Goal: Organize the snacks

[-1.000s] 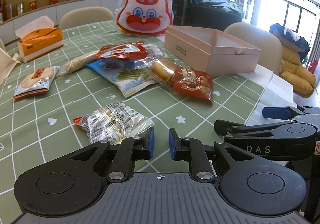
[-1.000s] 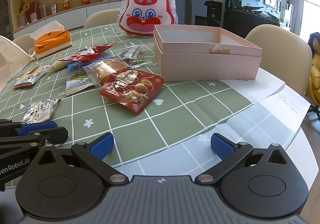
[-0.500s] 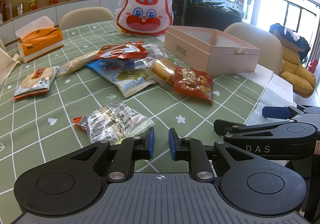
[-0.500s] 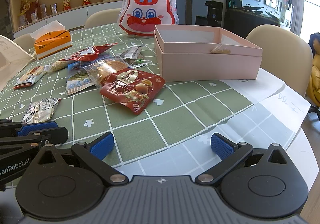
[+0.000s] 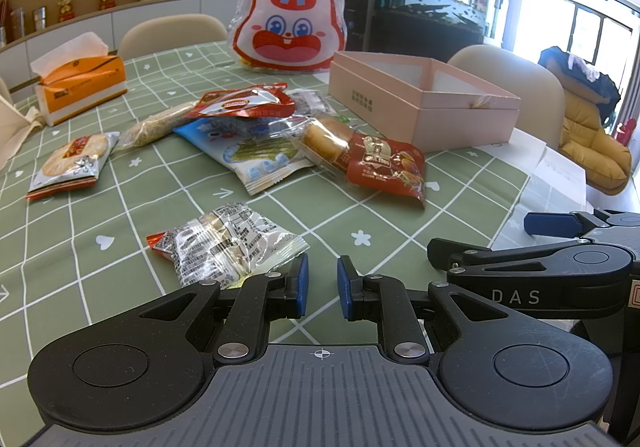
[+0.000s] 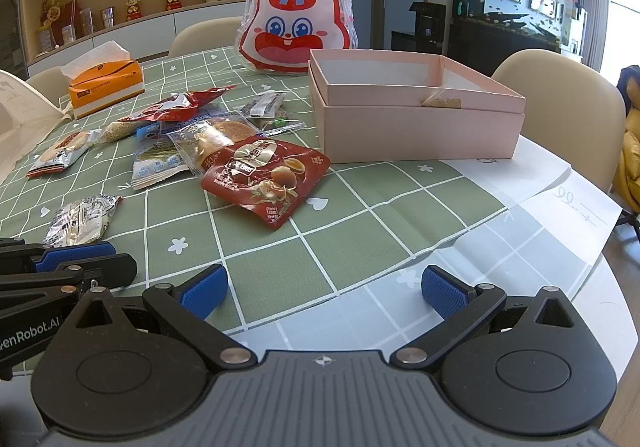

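Near the tabletop's [image 6: 400, 223] front edge we hold the left gripper [image 5: 322, 292] nearly closed and empty, the right gripper [image 6: 324, 289] wide and empty; snack packets [image 6: 266, 175] crowd beside the pink box [image 6: 416, 127].

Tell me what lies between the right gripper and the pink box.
Nothing: in the right wrist view only bare tablecloth separates the right gripper from the pink box.

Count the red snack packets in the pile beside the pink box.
2: dark red packet nearest the pink box; bright red packet on the pile's far side. Others may be hidden.
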